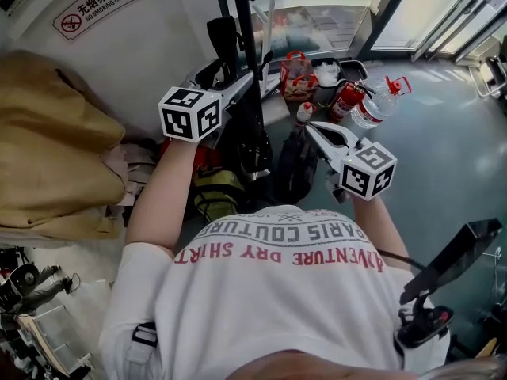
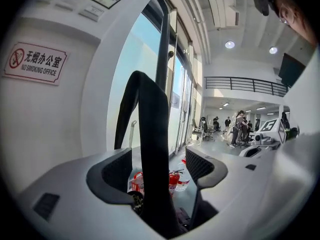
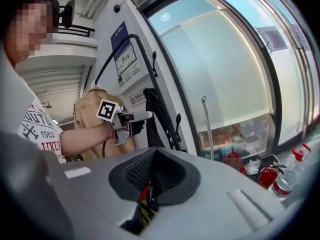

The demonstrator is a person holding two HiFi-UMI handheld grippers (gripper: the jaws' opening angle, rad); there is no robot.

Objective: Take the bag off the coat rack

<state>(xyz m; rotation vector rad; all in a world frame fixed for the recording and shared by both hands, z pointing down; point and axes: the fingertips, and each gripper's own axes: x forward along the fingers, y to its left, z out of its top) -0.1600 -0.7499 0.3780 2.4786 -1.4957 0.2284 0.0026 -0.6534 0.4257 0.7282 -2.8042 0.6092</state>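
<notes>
We look down along a black coat rack (image 1: 242,22) that stands by a white wall and a glass door. The black bag (image 1: 255,145) hangs against the rack's pole, below our hands, with its strap (image 2: 150,134) running up to a loop near the pole. We cannot tell exactly what the loop is caught on.

The left tongs (image 2: 159,171) are raised at the strap. They are spread, with the strap passing upright between the two pads and a gap showing on each side, so nothing is pinched yet.

The right tongs (image 3: 155,176) are held lower and to the right, near the bag's body. They are pressed together, and we see nothing clearly held in them.

A tan coat (image 1: 55,133) hangs to the left. A red fire extinguisher (image 1: 342,101) and a water bottle (image 1: 376,101) lie on the floor beyond the rack.

We judge that the task is at its first step, taking hold of the strap, and the bag has not left the rack. The next move calls for pressing the left tongs onto the strap, then lifting the loop up and clear of the rack. The right tongs are free to steady the bag as its weight comes off.
</notes>
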